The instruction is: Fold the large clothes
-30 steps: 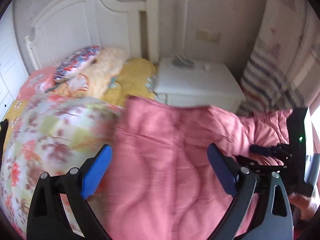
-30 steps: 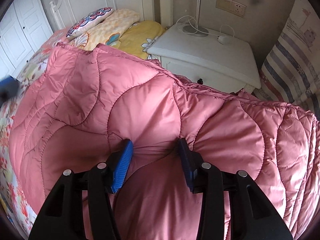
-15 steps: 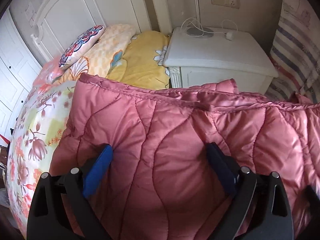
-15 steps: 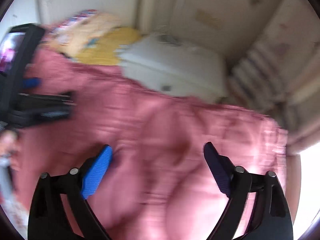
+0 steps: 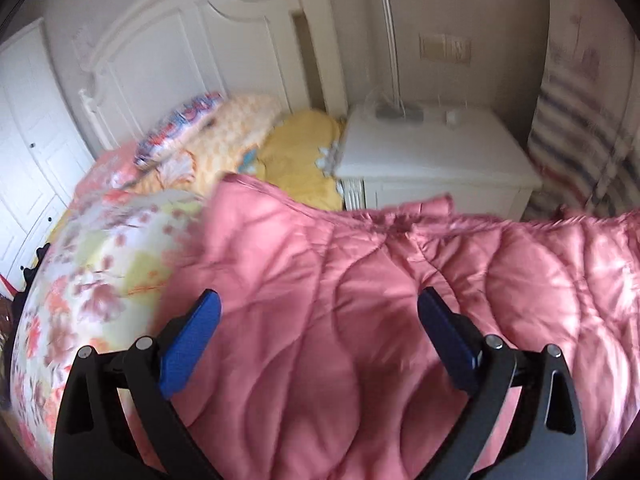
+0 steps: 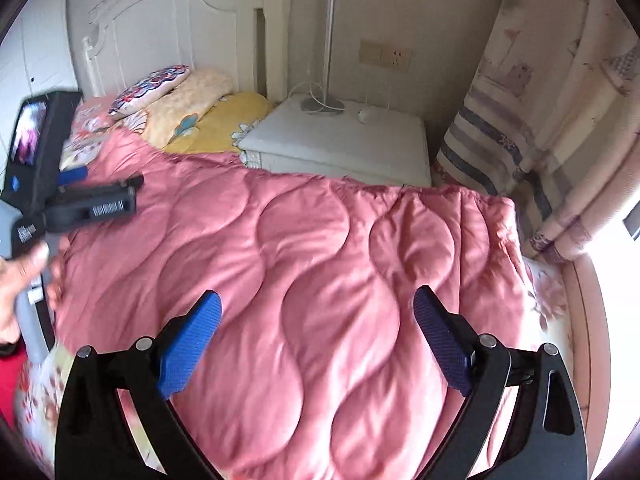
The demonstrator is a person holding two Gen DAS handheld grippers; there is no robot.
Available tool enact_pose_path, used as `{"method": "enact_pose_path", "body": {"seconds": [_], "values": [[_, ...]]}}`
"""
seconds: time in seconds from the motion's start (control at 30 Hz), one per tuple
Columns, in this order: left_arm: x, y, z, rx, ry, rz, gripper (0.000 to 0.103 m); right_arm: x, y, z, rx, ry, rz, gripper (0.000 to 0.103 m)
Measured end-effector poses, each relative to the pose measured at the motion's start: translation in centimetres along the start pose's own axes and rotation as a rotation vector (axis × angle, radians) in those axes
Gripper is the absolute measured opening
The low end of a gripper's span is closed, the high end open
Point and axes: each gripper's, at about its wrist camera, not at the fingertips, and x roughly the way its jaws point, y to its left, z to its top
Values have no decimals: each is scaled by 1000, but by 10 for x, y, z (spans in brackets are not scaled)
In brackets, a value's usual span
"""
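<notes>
Both my tongs, left (image 5: 318, 338) and right (image 6: 316, 342), gape wide, holding nothing; the coat (image 6: 304, 264) lies spread across the bed (image 5: 100, 264), folding hardly begun.

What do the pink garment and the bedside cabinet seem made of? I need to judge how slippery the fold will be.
Pink garment: likely padded synthetic shell, satin sheen, wavy quilting, puffy. Bedside cabinet: looks like white-painted wood, matte, with a carved edge; exact material uncertain.

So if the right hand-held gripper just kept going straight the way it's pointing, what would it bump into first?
Most likely the pink quilted coat spread on the bed. The right hand-held gripper is open and angled down toward it, with only coat between its fingers. Depth is hard to judge, but nothing else lies in between.
</notes>
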Motion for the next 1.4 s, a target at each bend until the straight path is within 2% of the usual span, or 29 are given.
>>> {"method": "enact_pose_path", "body": {"seconds": [0.1,0.13,0.2,0.27,0.33,0.4,0.47,0.57,0.6,0.7,0.73,0.8,0.9,1.0,1.1,1.2,1.3,1.37,1.4], "values": [[-37,10,-16,-25,-51,-24,98,15,-1,-20,0,66,-47,91],[-48,10,-24,-27,-62,-40,98,25,-2,-24,10,94,-35,91],[-62,3,-39,-5,-64,-68,98,44,-7,-32,39,129,-2,97],[-68,-5,-51,16,-62,-78,98,52,-9,-39,53,121,24,99],[-62,-16,-61,36,-33,-89,98,49,-12,-39,70,119,38,99],[-45,-23,-69,33,42,-110,99,33,-15,-41,83,88,45,97],[-34,-22,-73,25,55,-104,99,18,-20,-46,88,60,37,97],[-29,-18,-73,8,77,-120,100,9,-32,-65,109,65,12,97],[-28,-17,-73,1,84,-124,100,10,-38,-70,117,56,30,97],[-26,-17,-73,-3,82,-123,101,27,-56,-80,163,101,113,98],[-25,-18,-73,-1,81,-126,101,22,-58,-80,159,91,118,97],[-25,-18,-73,-2,83,-124,101,0,-64,-83,171,65,111,86],[-26,-13,-74,-6,89,-143,101,-31,-79,-95,215,28,234,86],[-24,-14,-73,-5,94,-136,101,-19,-90,-114,195,89,275,85],[-23,-14,-72,-12,98,-144,101,-8,-108,-122,246,70,361,83],[-22,-12,-72,-17,105,-155,101,-20,-110,-115,243,103,337,79],[-21,-11,-72,-16,111,-161,101,-43,-115,-116,245,71,325,81],[-21,-11,-72,-15,111,-162,101,-27,-117,-128,245,137,337,80],[-21,-11,-71,-15,113,-160,101,-21,-118,-131,263,131,362,79]]}}
